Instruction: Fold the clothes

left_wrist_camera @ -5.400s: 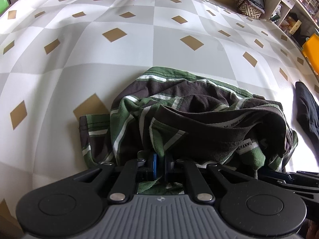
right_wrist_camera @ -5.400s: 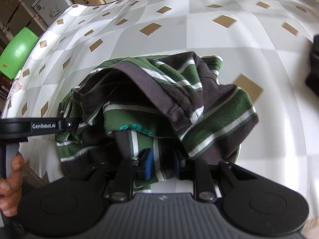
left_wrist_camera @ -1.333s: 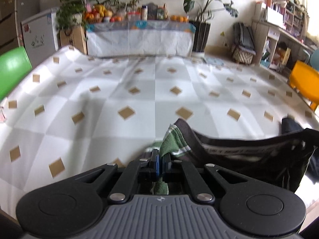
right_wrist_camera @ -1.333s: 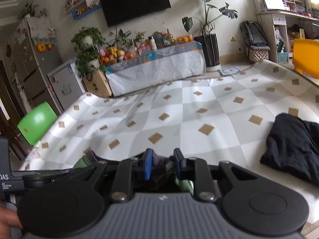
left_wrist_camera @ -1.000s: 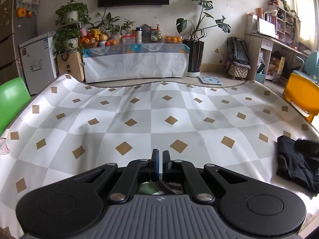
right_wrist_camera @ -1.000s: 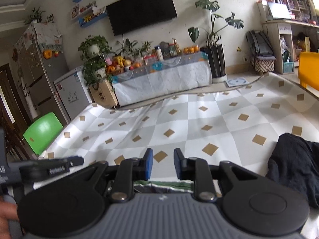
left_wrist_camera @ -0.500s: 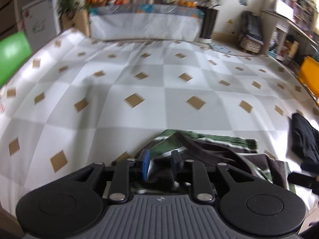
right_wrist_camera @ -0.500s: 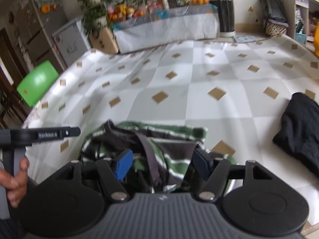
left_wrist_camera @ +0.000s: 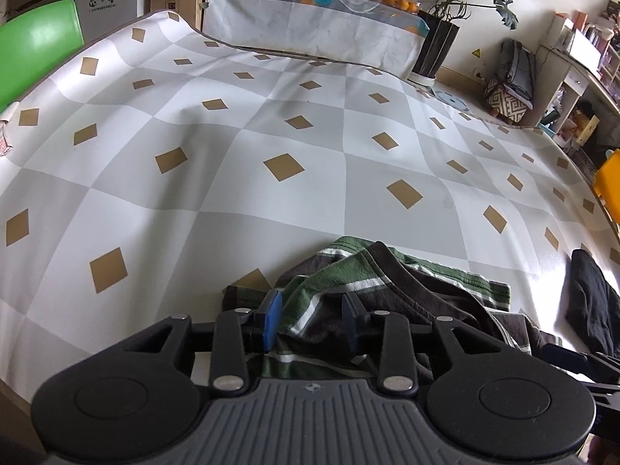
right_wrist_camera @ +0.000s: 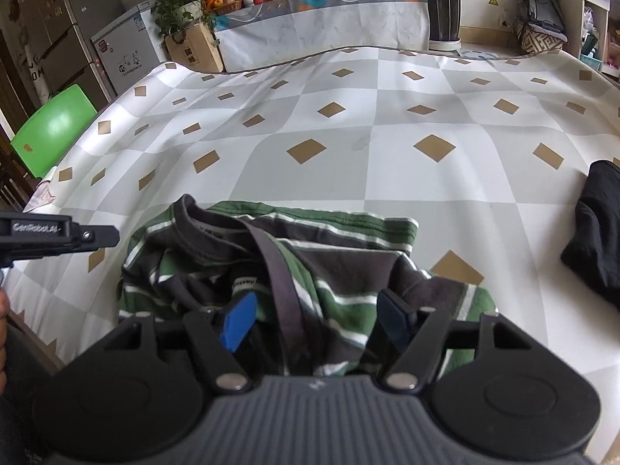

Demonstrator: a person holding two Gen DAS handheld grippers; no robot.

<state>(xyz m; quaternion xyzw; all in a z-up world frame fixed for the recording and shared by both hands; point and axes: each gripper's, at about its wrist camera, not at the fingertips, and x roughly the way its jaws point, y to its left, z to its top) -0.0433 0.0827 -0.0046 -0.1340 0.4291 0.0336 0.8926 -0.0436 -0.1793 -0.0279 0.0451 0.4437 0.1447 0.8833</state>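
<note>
Both tongs point steeply downward at the near edge of the worktop [left_wrist_camera: 232, 209], each over the striped shirt [right_wrist_camera: 341, 255].

Left tongs [left_wrist_camera: 312, 319]: jaws parted and opening. A fold of the shirt lies between the blue pads [left_wrist_camera: 273, 319]; the pads do not press on it.

Right tongs [right_wrist_camera: 316, 319]: jaws spread wide, clear of the cloth on both sides. The dark collar band runs up between them. The left tongs' black finger shows at the left edge of the right wrist view, with part of a hand [right_wrist_camera: 3, 310] below it.

The shirt is a soft knit, green and dark brown with thin white stripes. It lies crumpled in a loose heap at the near edge of the worktop, collar uppermost, a printed label showing inside the neck.

The worktop carries a smooth, slightly rippled cover of grey and white checks with tan diamonds. A black garment [right_wrist_camera: 596, 232], matte and bunched, lies well apart at the right.
</note>
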